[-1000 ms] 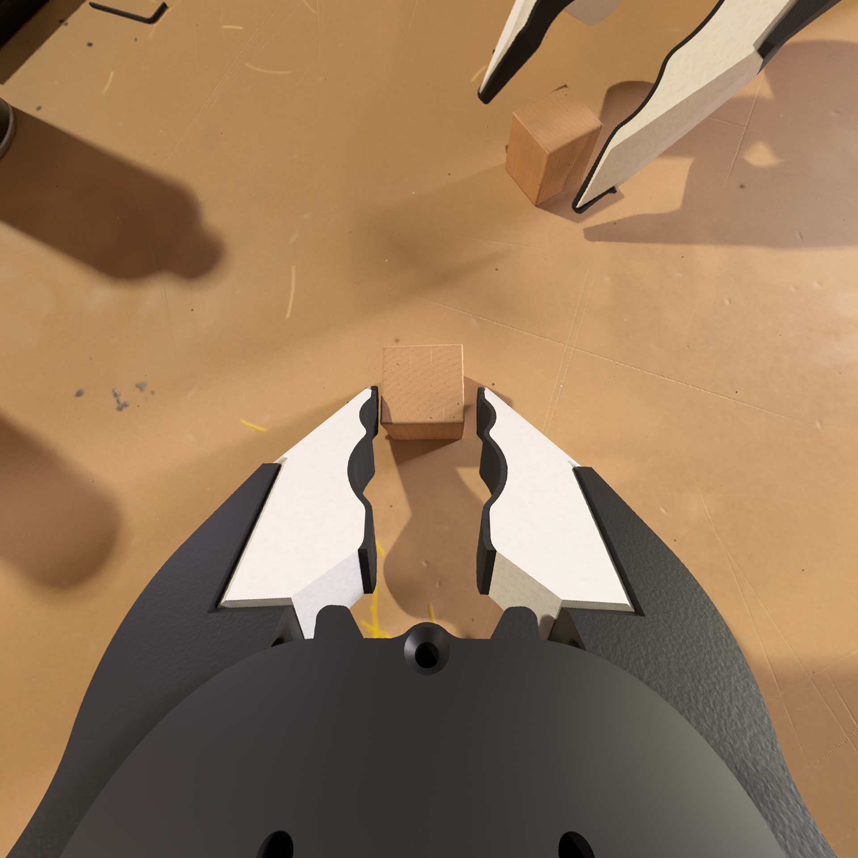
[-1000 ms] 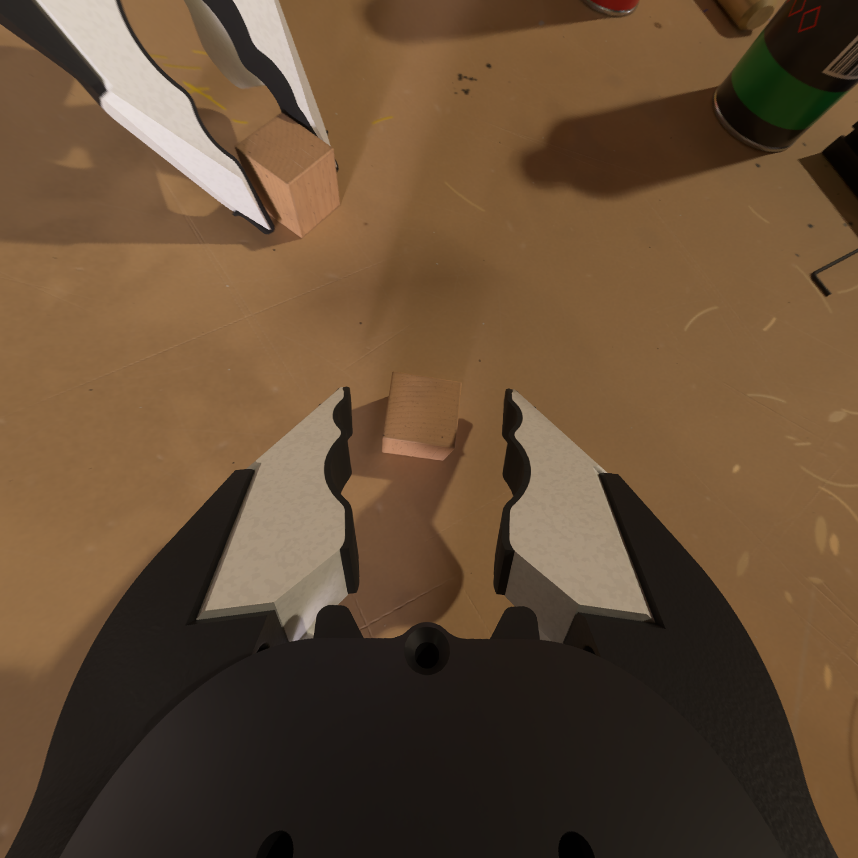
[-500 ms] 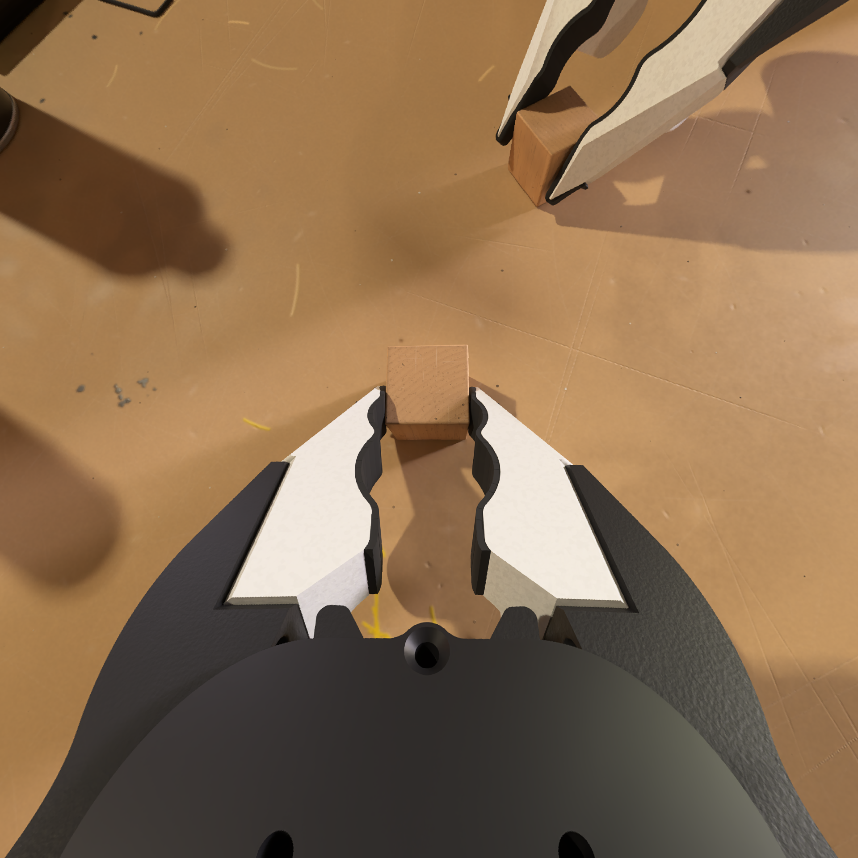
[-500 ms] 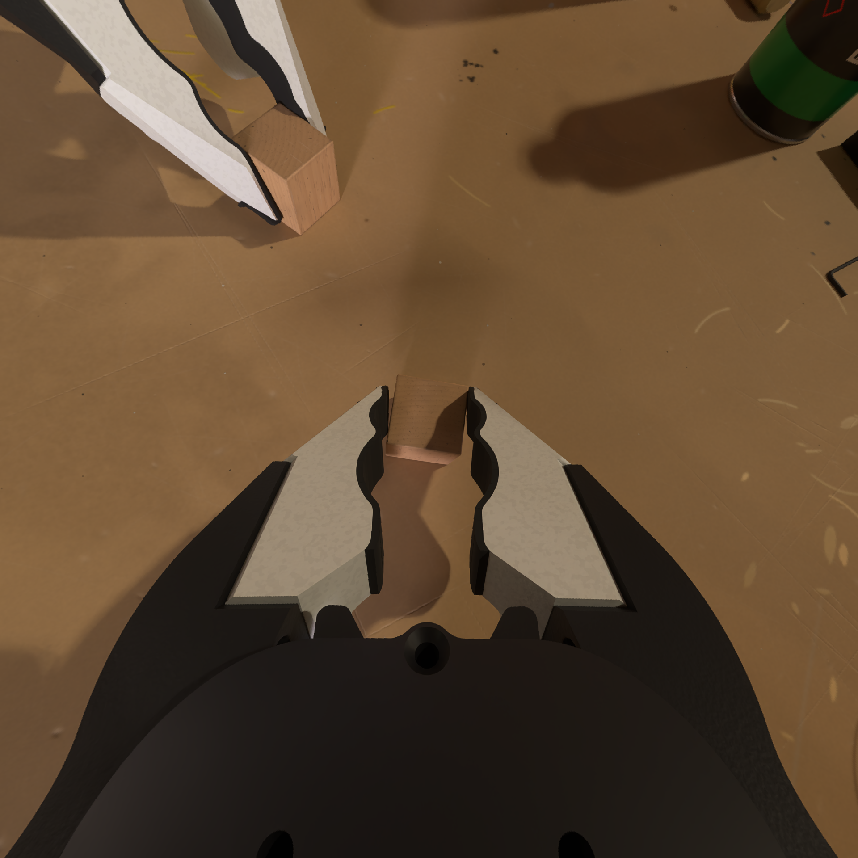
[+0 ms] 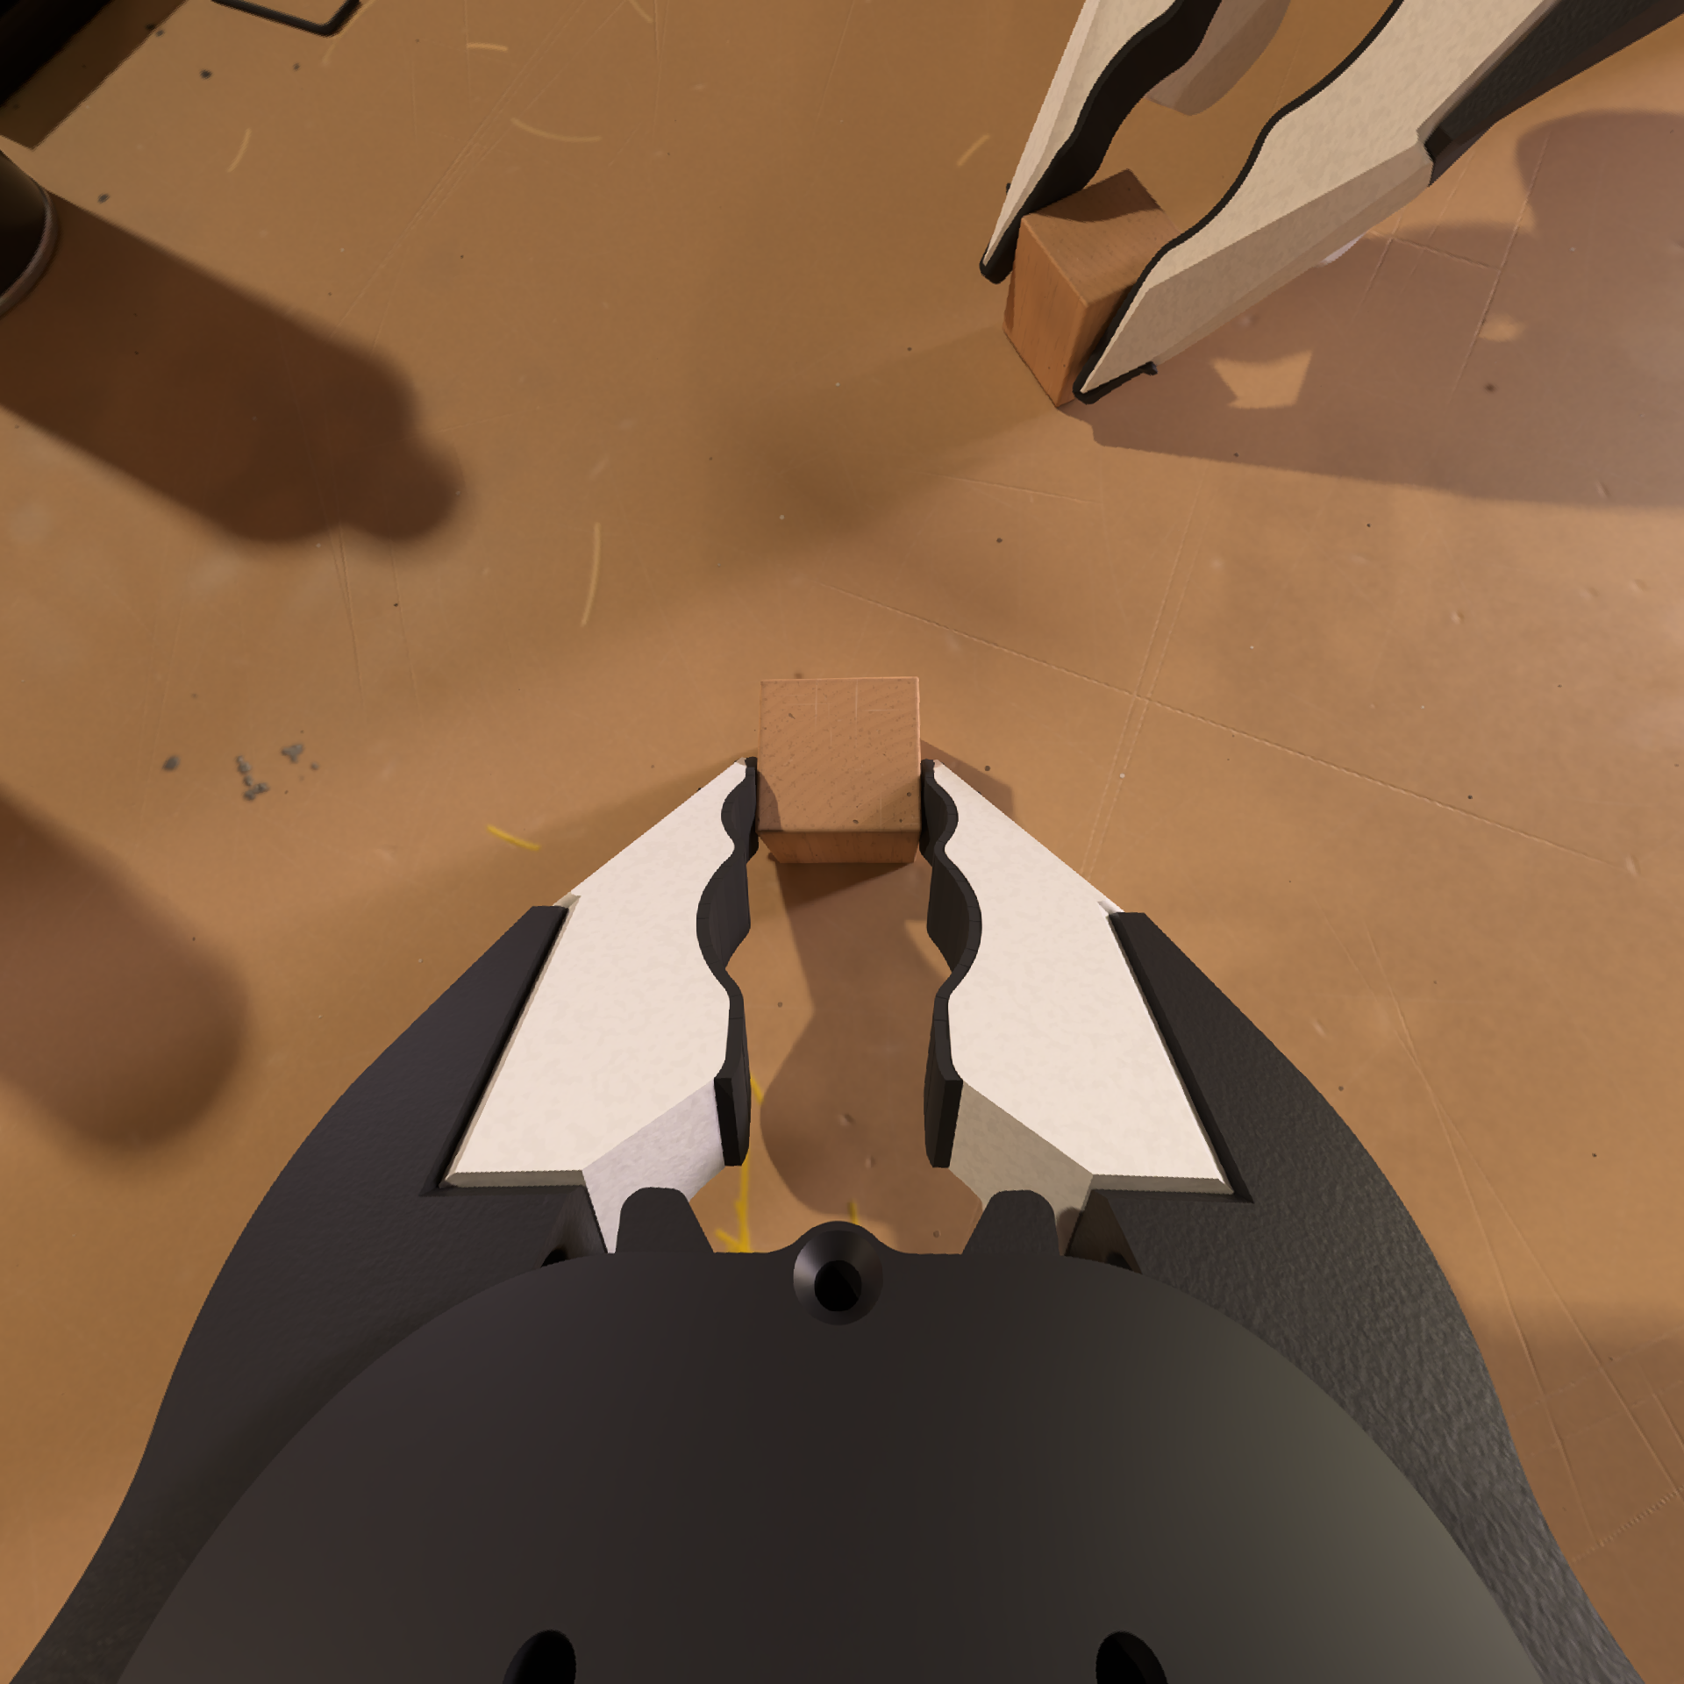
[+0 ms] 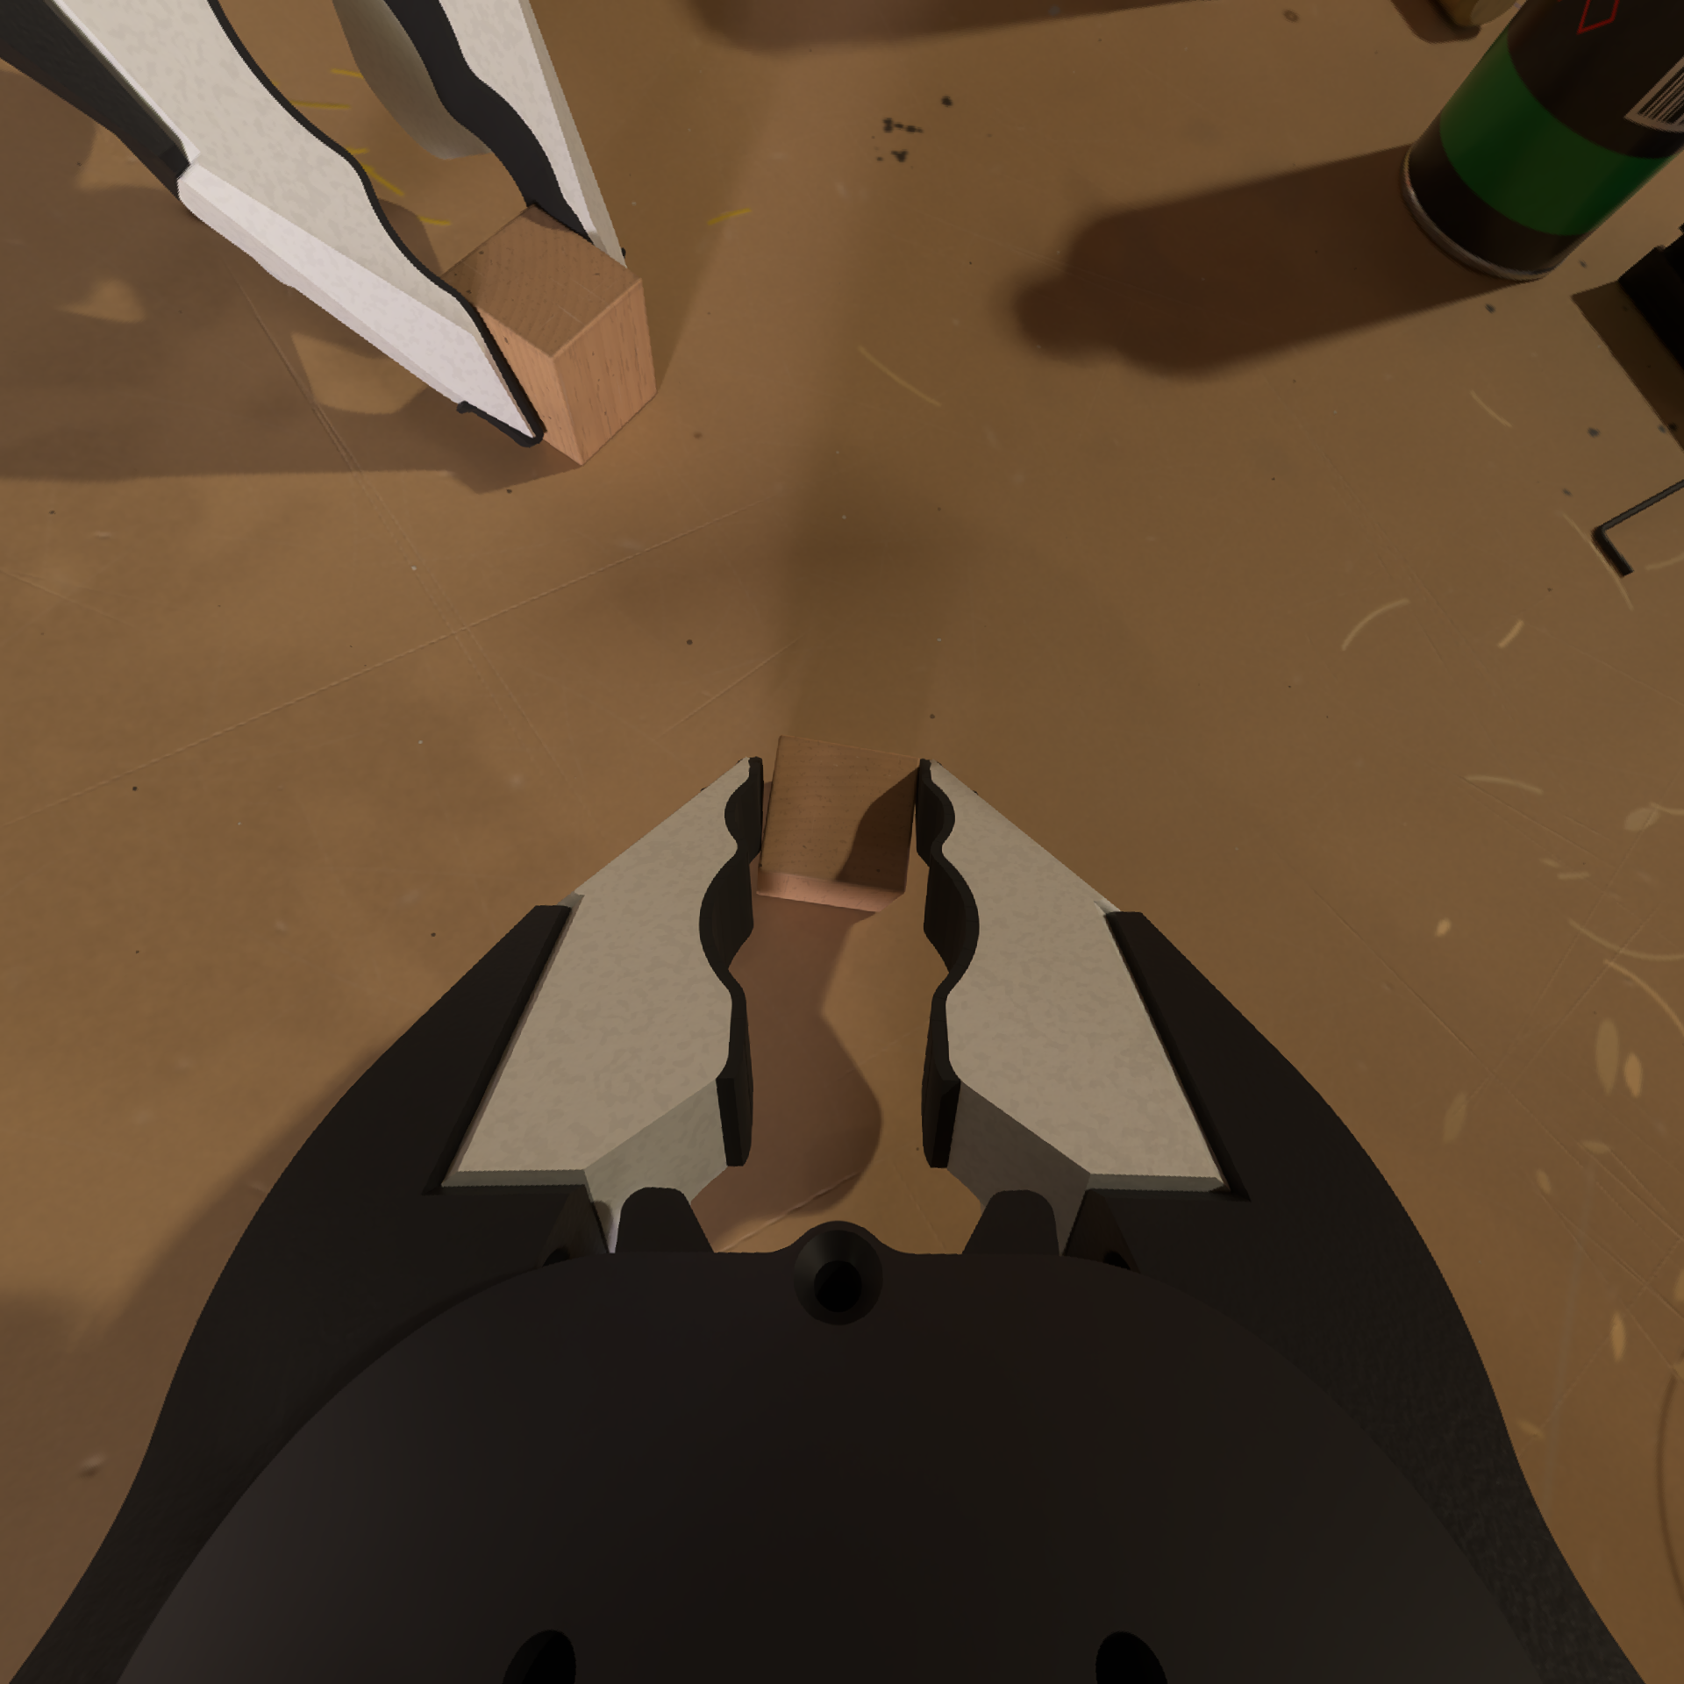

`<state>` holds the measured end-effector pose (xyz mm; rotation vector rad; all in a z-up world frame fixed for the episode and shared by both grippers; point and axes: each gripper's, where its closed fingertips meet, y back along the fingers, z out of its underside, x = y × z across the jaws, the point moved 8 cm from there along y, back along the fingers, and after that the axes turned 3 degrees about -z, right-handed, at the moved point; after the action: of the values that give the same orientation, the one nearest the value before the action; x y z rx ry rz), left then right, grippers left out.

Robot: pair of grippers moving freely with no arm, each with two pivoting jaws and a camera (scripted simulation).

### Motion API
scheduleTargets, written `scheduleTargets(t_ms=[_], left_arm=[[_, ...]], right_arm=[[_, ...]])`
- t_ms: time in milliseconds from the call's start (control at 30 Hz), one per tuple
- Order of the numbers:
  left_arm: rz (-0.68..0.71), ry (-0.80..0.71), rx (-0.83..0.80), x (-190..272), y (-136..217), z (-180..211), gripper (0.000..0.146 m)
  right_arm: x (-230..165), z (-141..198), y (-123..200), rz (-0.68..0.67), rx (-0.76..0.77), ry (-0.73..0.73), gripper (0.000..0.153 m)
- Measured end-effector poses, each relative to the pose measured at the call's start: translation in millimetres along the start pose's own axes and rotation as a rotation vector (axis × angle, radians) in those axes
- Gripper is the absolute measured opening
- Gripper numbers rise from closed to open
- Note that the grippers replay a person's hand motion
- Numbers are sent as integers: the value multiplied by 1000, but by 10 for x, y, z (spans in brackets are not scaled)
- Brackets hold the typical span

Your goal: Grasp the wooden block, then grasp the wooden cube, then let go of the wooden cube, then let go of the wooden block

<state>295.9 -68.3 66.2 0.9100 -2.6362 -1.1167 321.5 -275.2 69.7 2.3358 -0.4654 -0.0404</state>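
My left gripper [image 5: 836, 770] is shut on the wooden block [image 5: 838, 729], which stands on the brown board [image 5: 638, 410]; both fingertips press its sides. My right gripper [image 6: 837, 770] is shut on the smaller wooden cube [image 6: 820, 820], which is partly in shadow. In the left wrist view the right gripper [image 5: 1048, 319] shows at the top right around the cube [image 5: 1057, 292]. In the right wrist view the left gripper [image 6: 574, 346] shows at the top left around the block [image 6: 592, 346].
A green and black spray can [image 6: 1549, 155] stands at the far right, with a dark object [image 6: 1654, 292] beside it. A black hex key [image 6: 1631, 528] lies at the right edge. A dark round object [image 5: 18, 228] sits at the left edge.
My right gripper went from wide open to shut on the cube. My left gripper closed the last small gap onto the block. Both pieces of wood stayed in place.
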Motion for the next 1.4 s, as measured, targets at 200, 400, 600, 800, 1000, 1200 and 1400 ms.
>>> scheduleTargets(t_ms=[200, 400, 600, 800, 1000, 1200, 1400], left_arm=[[-2, 4, 0, -6, -3, -2, 35], [-13, 12, -1, -21, -11, -8, 35], [-22, 14, -2, -32, -21, -17, 35], [-47, 24, -5, -55, -42, -34, 35], [-83, 43, -9, -89, -58, -47, 35], [-104, 36, -8, -96, -69, -58, 35], [-106, 35, -7, -96, -71, -59, 35]], right_arm=[[4, -21, -16, 3, 5, 4, 33], [9, -25, -19, 6, 5, 1, 33], [26, -36, -27, 15, 9, -4, 33], [56, -54, -49, 25, 7, -6, 33], [89, -74, -76, 27, 7, -5, 33], [105, -78, -78, 27, 10, -13, 33], [106, -78, -77, 28, 11, -13, 33]])
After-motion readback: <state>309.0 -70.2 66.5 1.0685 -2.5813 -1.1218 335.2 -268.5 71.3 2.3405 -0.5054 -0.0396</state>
